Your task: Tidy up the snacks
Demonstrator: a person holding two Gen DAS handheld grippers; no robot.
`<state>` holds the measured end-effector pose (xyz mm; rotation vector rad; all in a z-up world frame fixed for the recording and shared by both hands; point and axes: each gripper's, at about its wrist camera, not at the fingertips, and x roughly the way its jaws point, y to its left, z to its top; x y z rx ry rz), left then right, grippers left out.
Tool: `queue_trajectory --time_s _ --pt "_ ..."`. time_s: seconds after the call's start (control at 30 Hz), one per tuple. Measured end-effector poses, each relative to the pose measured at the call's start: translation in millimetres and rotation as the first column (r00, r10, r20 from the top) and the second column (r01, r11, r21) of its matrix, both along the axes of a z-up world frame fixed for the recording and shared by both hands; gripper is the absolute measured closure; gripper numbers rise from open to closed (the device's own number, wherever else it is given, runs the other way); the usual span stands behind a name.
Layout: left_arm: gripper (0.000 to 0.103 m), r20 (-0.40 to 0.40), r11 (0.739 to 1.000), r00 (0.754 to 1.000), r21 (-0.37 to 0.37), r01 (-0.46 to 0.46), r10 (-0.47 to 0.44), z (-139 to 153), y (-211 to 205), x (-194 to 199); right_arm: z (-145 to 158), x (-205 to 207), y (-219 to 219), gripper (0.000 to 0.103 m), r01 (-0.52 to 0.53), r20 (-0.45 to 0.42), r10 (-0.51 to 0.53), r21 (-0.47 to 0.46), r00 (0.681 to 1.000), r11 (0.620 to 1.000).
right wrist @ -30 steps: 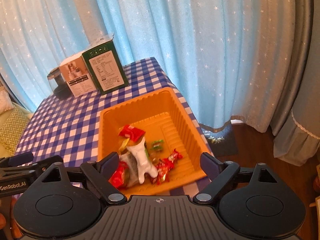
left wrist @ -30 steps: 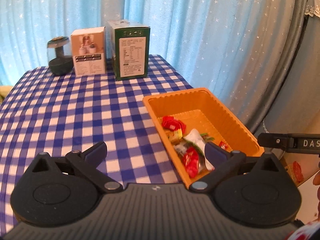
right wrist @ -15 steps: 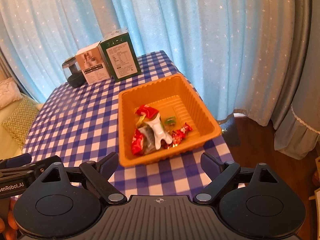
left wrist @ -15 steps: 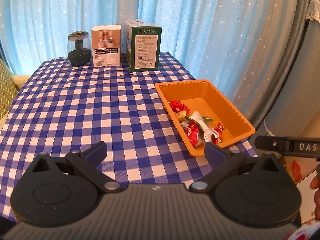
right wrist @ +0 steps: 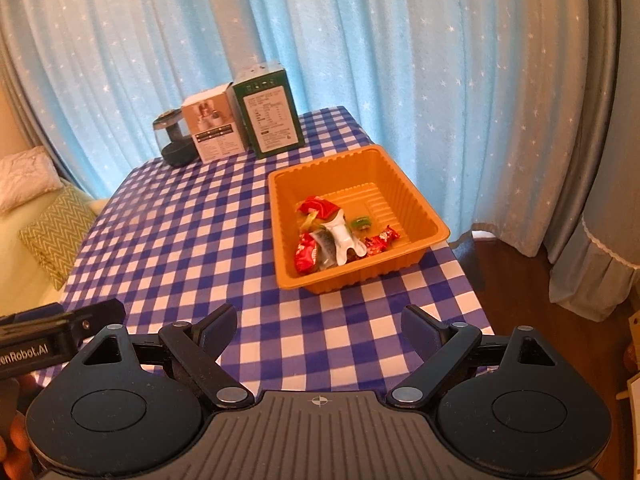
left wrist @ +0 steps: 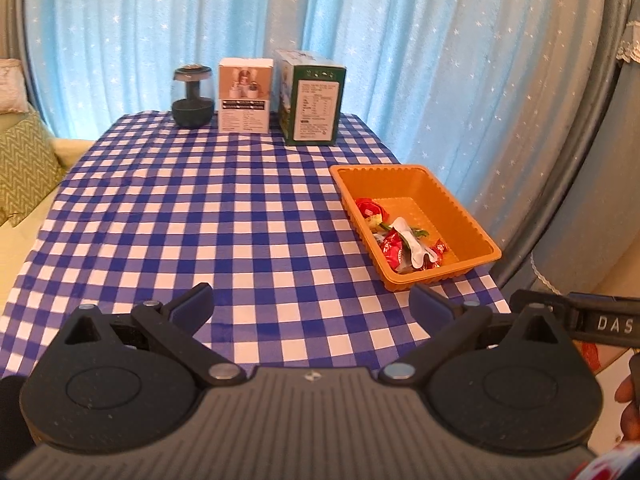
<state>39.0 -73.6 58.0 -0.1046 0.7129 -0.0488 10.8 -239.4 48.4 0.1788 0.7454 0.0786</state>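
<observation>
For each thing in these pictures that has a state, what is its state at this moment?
left gripper: open, empty, above the tablecloth.
right gripper: open, empty, short of the tray.
orange tray: upright on the tablecloth, holding wrapped snacks.
green box: standing upright; top flap looks slightly lifted.
white box: standing upright, closed.
glass jar: upright, lid on.
curtain: drawn shut.

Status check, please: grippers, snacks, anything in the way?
Left gripper open, empty. Right gripper open, empty. Snacks piled in orange tray by table edge. Nothing between fingers and tray.
</observation>
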Motion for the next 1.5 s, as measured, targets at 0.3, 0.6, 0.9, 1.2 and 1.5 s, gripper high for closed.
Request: queue_trajectory --time_s 0.3,0.6,0.9,1.2,1.5 --pt "0.0 0.026 1.0 1.0 0.022 -0.016 0.016 13.3 -1.6 -36.1 11.9 -34.9 11.2 0.014 -0.024 0.045 0.026 -0.043 0.999 0.999" --pt "0.0 0.028 0.999 0.999 0.041 -0.019 0.018 15.1 3.4 -60.4 13.3 -59.9 24.8 0.014 -0.05 0.062 0.054 -0.067 0.997 0.997" --pt "0.0 0.058 0.998 0.998 0.056 -0.013 0.01 21.9 6.4 -78.2 14.8 -74.8 36.0 0.014 -0.072 0.079 0.078 -0.081 0.994 0.994" --pt "0.0 0.059 0.999 0.998 0.052 0.0 -0.003 21.7 3.6 -83.7 17.3 -76.8 30.8 0.014 -0.06 0.097 0.068 -0.075 0.993 0.995" --pt "0.0 0.063 0.999 0.998 0.054 0.002 -0.005 23.3 0.3 -82.2 18.0 -78.1 30.2 0.014 -0.058 0.102 0.065 -0.067 0.993 0.996"
